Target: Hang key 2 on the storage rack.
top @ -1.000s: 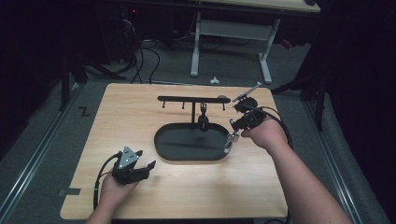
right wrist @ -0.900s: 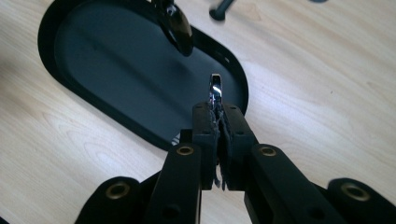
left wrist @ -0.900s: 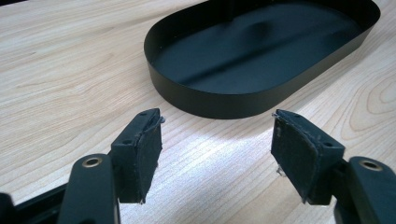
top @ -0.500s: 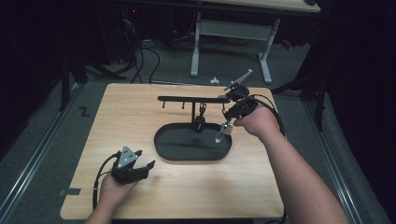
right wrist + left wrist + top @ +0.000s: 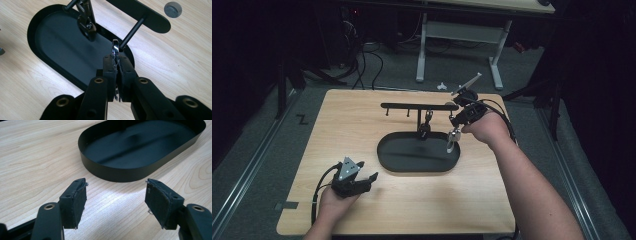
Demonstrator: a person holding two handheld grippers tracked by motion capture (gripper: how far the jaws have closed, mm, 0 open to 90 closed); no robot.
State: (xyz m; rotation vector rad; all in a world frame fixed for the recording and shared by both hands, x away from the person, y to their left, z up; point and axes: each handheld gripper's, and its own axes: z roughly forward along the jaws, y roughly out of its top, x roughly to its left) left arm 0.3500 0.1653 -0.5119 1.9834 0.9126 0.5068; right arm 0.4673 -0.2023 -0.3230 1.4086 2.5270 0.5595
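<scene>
Dark floor surrounds the wooden worktop (image 5: 362,120). Right tongs (image 5: 116,65) are clenched on a thin silver utensil (image 5: 452,141), hanging over the black tray's (image 5: 392,165) right end beside the rack (image 5: 412,106). Left tongs (image 5: 116,202) rest released near the tray.

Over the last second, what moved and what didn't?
The right gripper, shut on a shiny metal piece, moved from the right end of the black tray up and away from the person, toward the right end of the rack's bar. Nothing was let go or newly taken. The left gripper stayed open at the near left of the table; tray, rack and the dark hanging item are unchanged.
</scene>
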